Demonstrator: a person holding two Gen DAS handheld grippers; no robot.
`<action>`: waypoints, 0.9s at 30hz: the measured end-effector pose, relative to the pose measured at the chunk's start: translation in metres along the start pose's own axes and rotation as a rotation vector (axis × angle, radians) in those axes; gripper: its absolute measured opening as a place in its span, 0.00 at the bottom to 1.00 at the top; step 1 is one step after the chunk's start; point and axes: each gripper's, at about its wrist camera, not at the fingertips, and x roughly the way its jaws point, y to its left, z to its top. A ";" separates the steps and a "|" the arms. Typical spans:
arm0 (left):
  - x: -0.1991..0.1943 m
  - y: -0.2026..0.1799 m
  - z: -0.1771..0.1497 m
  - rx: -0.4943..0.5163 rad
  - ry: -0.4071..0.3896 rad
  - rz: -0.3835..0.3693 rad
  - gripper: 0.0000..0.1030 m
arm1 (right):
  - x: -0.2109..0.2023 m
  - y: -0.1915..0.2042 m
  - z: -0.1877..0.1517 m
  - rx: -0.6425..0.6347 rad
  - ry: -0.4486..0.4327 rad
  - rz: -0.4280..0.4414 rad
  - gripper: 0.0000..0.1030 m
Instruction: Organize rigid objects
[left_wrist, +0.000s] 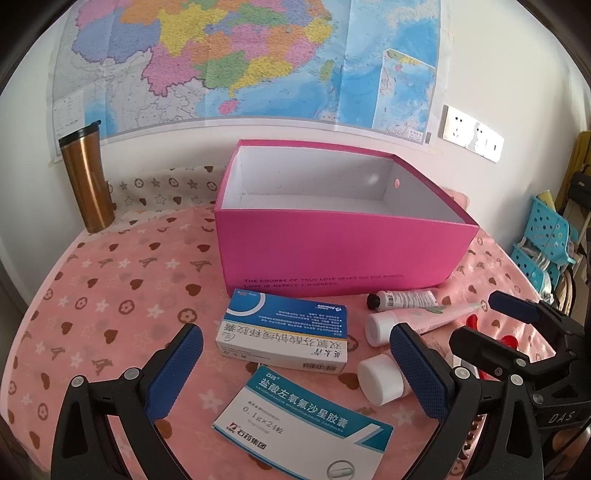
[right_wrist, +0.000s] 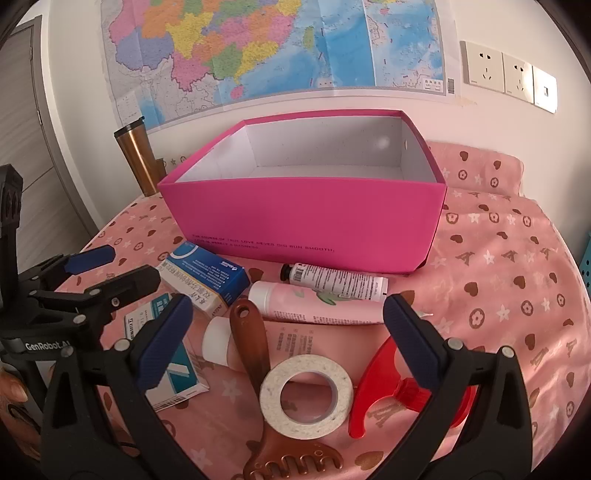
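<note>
An empty pink box stands open on the pink patterned cloth. In front of it lie a blue-and-white medicine box, a teal-and-white medicine box, a small white tube with black cap, and a pink tube with white cap. A second white-capped tube, a brown comb, a tape roll and a red plastic piece lie nearer. My left gripper is open above the medicine boxes. My right gripper is open above the comb and tape.
A bronze tumbler stands at the back left by the wall. A map and wall sockets are behind. A blue perforated rack stands off the right edge. The right gripper shows in the left view.
</note>
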 end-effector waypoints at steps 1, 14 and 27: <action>0.000 0.000 0.000 0.001 0.001 0.001 1.00 | 0.000 0.000 0.000 -0.001 0.000 0.000 1.00; 0.004 0.003 -0.002 -0.001 0.008 -0.002 1.00 | 0.003 0.000 -0.002 0.007 0.013 0.014 1.00; 0.026 0.038 -0.007 -0.047 0.067 -0.011 0.99 | 0.016 0.005 -0.001 -0.005 0.064 0.093 0.90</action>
